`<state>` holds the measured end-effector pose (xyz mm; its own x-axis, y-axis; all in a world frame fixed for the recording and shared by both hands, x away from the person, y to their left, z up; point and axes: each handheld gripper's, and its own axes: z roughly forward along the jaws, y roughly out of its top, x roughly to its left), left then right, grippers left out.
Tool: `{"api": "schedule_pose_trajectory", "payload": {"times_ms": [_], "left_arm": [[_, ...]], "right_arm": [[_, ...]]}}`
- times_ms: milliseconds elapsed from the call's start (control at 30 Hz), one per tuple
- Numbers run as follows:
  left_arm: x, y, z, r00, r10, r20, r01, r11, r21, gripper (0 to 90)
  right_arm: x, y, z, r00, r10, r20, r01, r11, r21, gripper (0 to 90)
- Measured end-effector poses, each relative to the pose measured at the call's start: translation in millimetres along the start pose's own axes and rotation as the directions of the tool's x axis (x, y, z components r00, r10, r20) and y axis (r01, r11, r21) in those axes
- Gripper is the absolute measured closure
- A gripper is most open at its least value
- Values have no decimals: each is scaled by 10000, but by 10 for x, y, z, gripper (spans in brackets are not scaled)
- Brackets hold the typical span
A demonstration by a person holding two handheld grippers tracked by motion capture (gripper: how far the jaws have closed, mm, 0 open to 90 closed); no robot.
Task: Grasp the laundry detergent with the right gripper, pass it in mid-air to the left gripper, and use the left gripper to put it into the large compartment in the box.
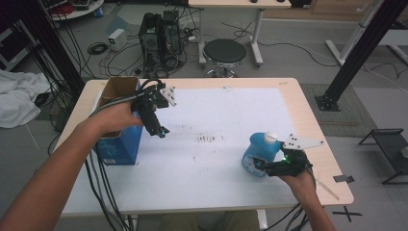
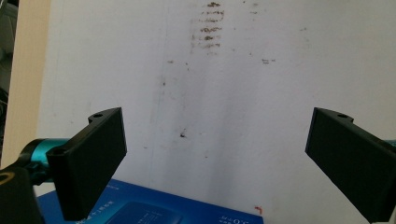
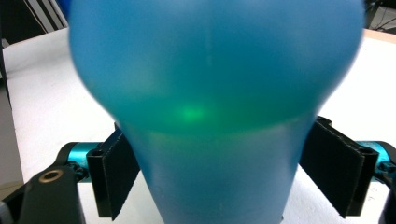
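Bottle (image 1: 260, 153) in right tool (image 1: 262, 165) near table (image 1: 308, 120) edge (left tool (image 1: 161, 131) wide, over open sheet (image 1: 216, 115))

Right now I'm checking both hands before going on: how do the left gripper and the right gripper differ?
The left gripper has its jaws wide apart with nothing between them; the right gripper has its jaws against the sides of the blue bottle. The left gripper hangs beside the blue box, the right gripper low by the table's near right edge. Both have black jaws.

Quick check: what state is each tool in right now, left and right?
Left tool: open, nothing between its jaws, above the white table cover.
Right tool: closed on the narrow part of the blue bottle.
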<state>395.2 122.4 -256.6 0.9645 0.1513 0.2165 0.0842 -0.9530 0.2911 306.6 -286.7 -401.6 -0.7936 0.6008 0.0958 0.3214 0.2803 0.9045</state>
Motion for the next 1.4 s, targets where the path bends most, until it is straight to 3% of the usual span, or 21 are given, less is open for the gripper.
{"api": "schedule_pose_trajectory", "payload": {"times_ms": [567, 700, 767, 867, 1033, 1267, 1333, 1400], "left_arm": [[-10, 6, 9, 10000, 49, 25, -49, 10000, -37, 52], [-11, 14, 10, 9999, 60, 123, -60, 10000, -2, 52], [-12, 17, 3, 10000, 89, 28, -89, 10000, -16, 52], [-11, 17, 6, 9999, 120, 41, -120, 9999, 20, 52], [-22, 19, 10, 10000, 86, 49, -86, 9999, -68, 52], [-48, 75, -39, 9999, 141, 93, -139, 9998, -110, 52], [-64, 84, -36, 10000, -33, 48, 34, 9994, -355, 52], [-86, 128, -88, 9997, 215, 72, -213, 9994, -263, 52]], "right_arm": [[1, -1, 0, 9997, -232, 3, 232, 9996, -172, 318], [-10, -1, -4, 9995, -296, -72, 296, 9996, 22, 342], [-3, -2, 9, 9992, -371, -120, 371, 9993, -15, 401], [0, 3, 11, 9987, -506, -111, 505, 9987, -93, 419], [30, 26, -7, 9972, -717, 223, 717, 9974, 21, 444], [72, 211, -27, 9937, -977, -553, 987, 9950, 155, 448], [89, 258, -26, 9919, -1057, -707, 1075, 9940, 222, 448], [113, 407, -23, 9814, -1359, -1357, 1428, 9888, 429, 448]]}}
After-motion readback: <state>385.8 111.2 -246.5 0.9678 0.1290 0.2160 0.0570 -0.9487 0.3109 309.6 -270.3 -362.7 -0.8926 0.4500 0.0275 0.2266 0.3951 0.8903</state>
